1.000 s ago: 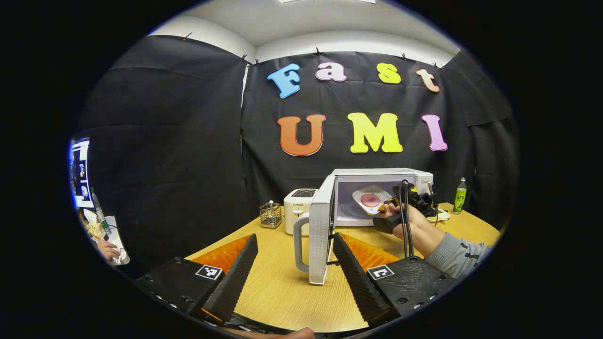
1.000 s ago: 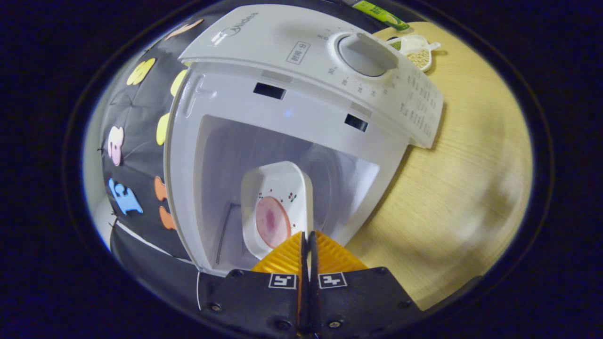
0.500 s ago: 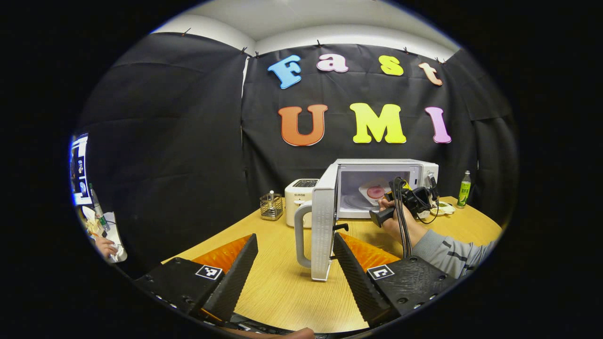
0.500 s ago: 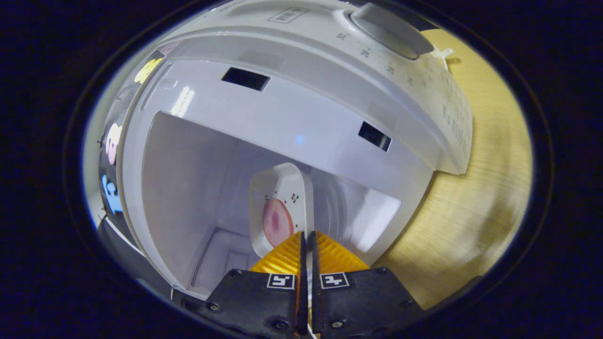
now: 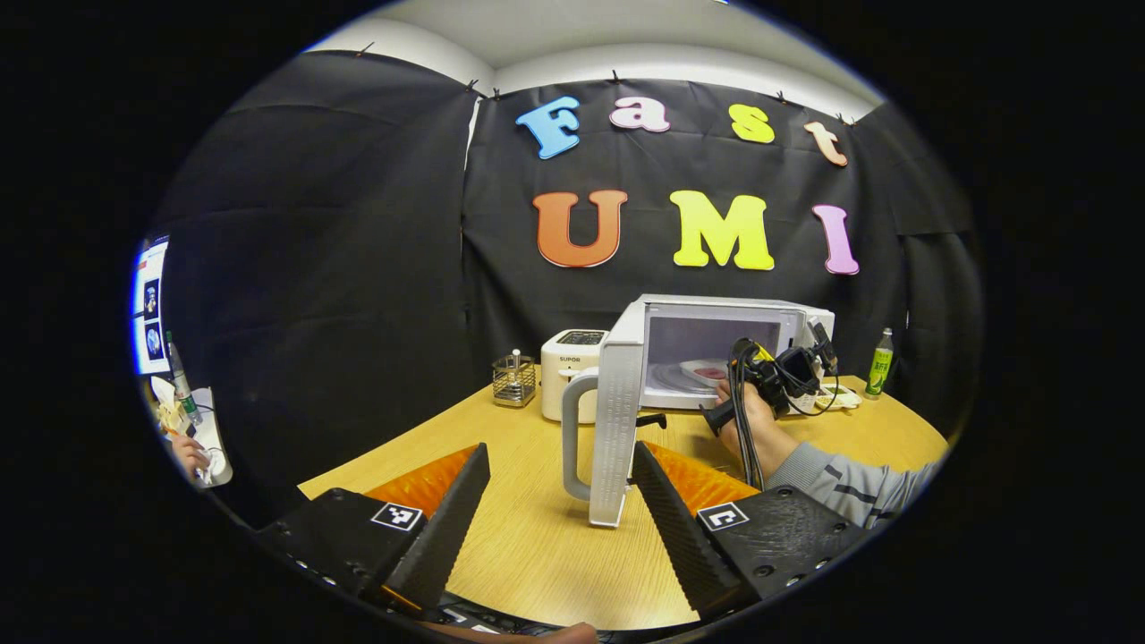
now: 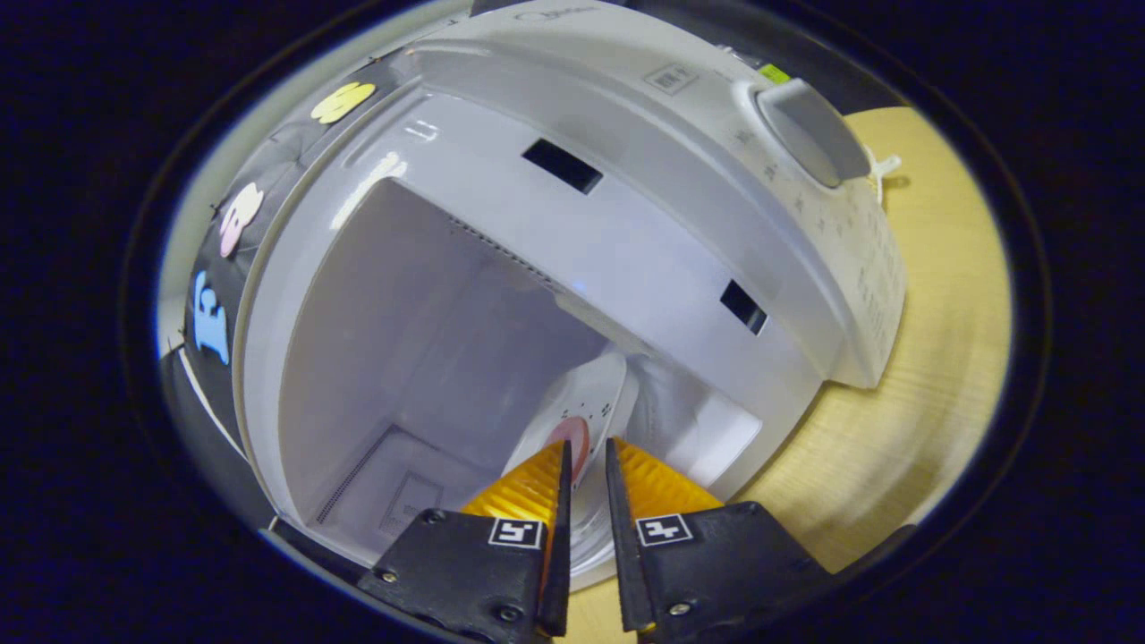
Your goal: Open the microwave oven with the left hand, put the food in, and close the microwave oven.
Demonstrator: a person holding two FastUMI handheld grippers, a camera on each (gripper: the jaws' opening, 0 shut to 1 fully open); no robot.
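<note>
The white microwave (image 5: 733,309) stands on the table with its door (image 5: 617,420) swung wide open. A white plate with pink food (image 5: 702,371) lies flat on the turntable inside. A hand holds my right gripper (image 5: 778,371) at the mouth of the cavity. In the right gripper view the plate (image 6: 581,416) sits just past the fingertips, and the right gripper (image 6: 586,443) is open by a narrow gap. My left gripper (image 5: 560,447) is wide open near the table's front, with the door's handle (image 5: 572,438) seen between its fingers, untouched.
A white toaster (image 5: 572,380) and a wire holder (image 5: 513,380) stand left of the microwave. A green bottle (image 5: 881,362) and a small dish (image 5: 836,398) are to its right. The microwave's dial (image 6: 805,130) sits above the wooden table (image 6: 930,358).
The plate went from tilted in the right gripper's grip to flat on the turntable. The right fingers have parted a little. The left gripper has drawn back slightly from the door.
</note>
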